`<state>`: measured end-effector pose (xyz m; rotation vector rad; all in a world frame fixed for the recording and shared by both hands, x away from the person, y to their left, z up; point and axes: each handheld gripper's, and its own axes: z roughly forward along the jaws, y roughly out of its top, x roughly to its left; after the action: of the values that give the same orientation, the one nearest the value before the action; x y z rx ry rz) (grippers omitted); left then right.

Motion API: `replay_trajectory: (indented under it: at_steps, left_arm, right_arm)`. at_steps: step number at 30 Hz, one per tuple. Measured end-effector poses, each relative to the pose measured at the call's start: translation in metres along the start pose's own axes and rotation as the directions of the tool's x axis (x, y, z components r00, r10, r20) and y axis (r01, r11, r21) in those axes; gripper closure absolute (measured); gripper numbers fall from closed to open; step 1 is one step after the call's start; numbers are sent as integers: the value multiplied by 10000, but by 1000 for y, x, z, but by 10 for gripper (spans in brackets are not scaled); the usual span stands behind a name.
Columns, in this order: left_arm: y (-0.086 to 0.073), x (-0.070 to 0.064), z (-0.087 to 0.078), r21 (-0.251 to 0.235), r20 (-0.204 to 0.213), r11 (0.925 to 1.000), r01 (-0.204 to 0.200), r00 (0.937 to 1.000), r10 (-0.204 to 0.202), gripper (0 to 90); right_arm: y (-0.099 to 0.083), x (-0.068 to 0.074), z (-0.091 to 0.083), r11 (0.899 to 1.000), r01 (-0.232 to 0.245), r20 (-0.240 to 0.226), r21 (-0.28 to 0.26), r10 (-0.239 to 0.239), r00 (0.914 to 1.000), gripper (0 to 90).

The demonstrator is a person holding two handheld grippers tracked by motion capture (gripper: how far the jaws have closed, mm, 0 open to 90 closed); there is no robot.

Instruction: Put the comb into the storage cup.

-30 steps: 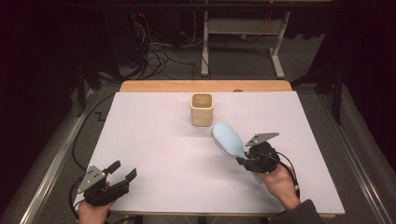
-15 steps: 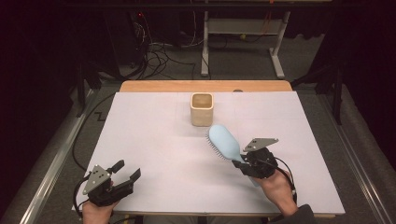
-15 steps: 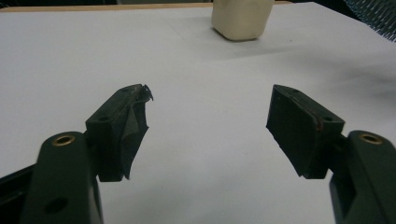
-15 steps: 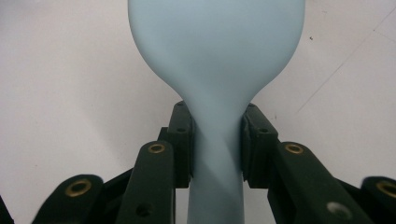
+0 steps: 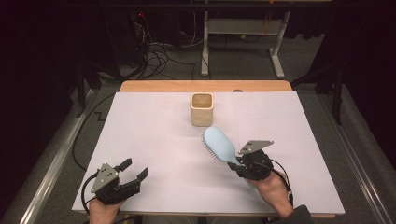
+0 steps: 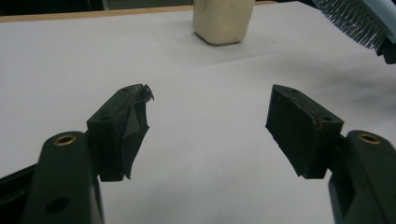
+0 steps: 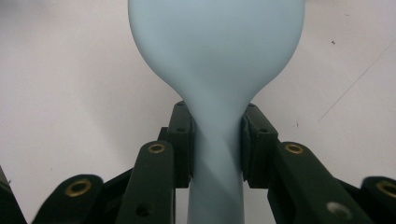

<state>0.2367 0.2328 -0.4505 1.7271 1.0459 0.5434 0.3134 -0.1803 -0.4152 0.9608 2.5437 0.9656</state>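
Observation:
A light blue hairbrush (image 5: pixel 219 144) is held above the white table by its handle, head pointing toward the cup, bristles facing left and down. My right gripper (image 5: pixel 243 163) is shut on the handle; in the right gripper view the jaws clamp the hairbrush (image 7: pixel 217 70) neck from both sides. A cream square cup (image 5: pixel 202 108) stands upright at the back middle, and its lower part shows as the cup (image 6: pixel 223 21) in the left gripper view. My left gripper (image 5: pixel 135 170) rests near the front left edge, open, with nothing between its jaws (image 6: pixel 210 126).
The white sheet (image 5: pixel 154 130) covers a wooden table whose bare strip (image 5: pixel 205 86) shows at the back. Cables and a metal stand lie on the dark floor behind. A rail runs along the left side.
My right gripper has pulled the hairbrush back toward the front and a little left, lowering its head away from the cup. My left gripper has shifted only slightly.

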Motion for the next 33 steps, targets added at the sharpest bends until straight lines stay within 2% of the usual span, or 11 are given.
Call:
replay_trajectory:
  at_steps: [16,19,27,33]
  left_arm:
    - [7,-15,17,330,641,9992,-208,9978,186,274]
    - [8,-16,22,469,867,9988,-140,9962,99,275]
    - [14,-22,34,614,1231,9971,-449,9917,371,273]
    - [17,-28,41,575,1478,9973,-456,9883,367,281]
  right_arm:
    - [1,5,2,9999,-63,-216,-140,60,9997,703]
    - [1,5,1,9998,-81,-235,-177,77,9997,703]
    - [1,6,1,9997,-86,-272,-217,80,9996,703]
    - [1,7,0,9996,-92,-282,-269,84,9996,703]
